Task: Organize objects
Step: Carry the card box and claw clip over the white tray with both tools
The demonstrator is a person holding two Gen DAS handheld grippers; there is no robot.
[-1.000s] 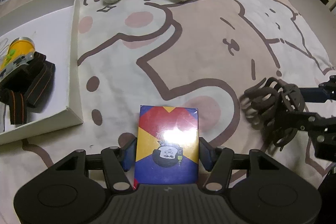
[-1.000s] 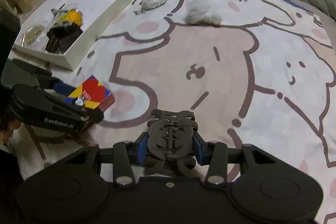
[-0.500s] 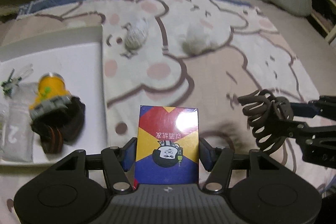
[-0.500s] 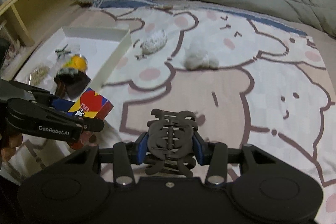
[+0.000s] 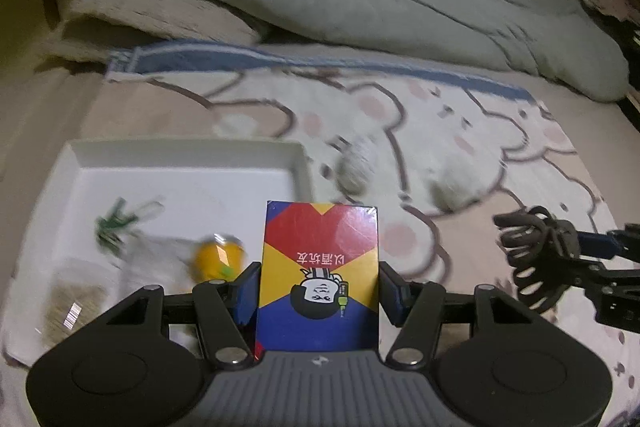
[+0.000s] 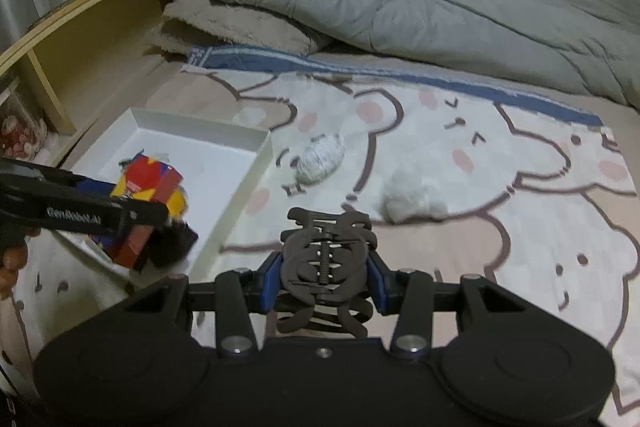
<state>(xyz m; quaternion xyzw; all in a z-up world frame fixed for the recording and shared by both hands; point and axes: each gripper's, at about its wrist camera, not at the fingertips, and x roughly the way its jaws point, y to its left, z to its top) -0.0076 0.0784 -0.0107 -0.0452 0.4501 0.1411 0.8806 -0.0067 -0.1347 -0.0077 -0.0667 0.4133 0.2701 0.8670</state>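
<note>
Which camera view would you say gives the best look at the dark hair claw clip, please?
The right wrist view: the hair claw clip sits centred and sharp, clamped in the right gripper, spring and teeth visible. The left wrist view shows it only small, near the right edge, side-on.

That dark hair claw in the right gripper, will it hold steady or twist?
The hair claw looks rigid plastic, probably light. Its curved, open teeth give the right gripper little flat surface, so it may pivot. The visible spring suggests a hard squeeze could open it.
</note>
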